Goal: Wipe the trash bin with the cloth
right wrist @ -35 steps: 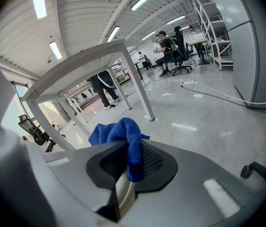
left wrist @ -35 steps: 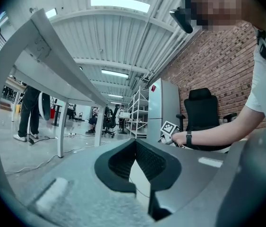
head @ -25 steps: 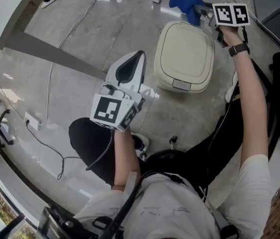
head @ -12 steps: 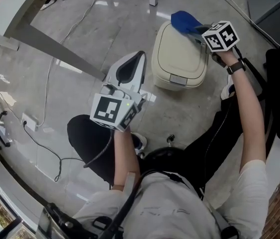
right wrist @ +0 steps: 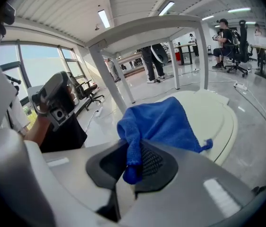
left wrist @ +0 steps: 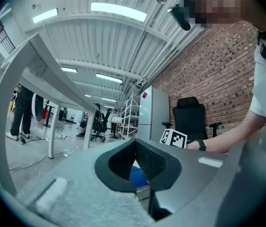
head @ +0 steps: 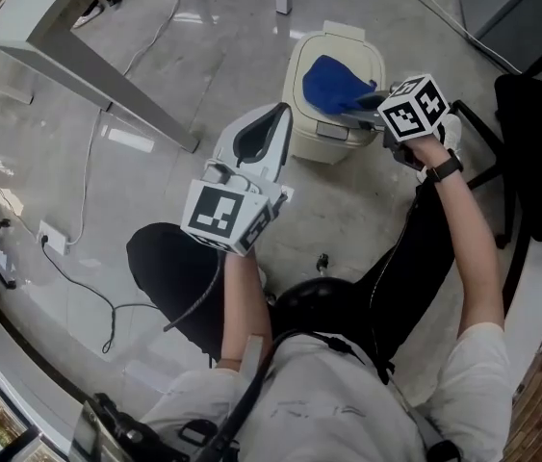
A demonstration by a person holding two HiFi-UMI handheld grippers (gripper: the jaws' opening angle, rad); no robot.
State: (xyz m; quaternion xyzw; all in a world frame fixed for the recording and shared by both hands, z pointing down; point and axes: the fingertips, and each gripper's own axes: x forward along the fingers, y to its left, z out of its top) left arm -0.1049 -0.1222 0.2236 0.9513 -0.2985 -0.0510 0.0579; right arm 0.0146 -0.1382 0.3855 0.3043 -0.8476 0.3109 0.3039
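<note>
The right claw (right wrist: 132,164) is pinching the cloth (right wrist: 163,124), seemingly soft and light, by a bunched edge on the bin (right wrist: 220,115). The left claw (left wrist: 142,188) is hanging closed and empty.

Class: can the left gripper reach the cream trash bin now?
Probably yes: the left gripper hangs near the cream plastic trash bin, nothing between; the right gripper holds a blue cloth on its top.
</note>
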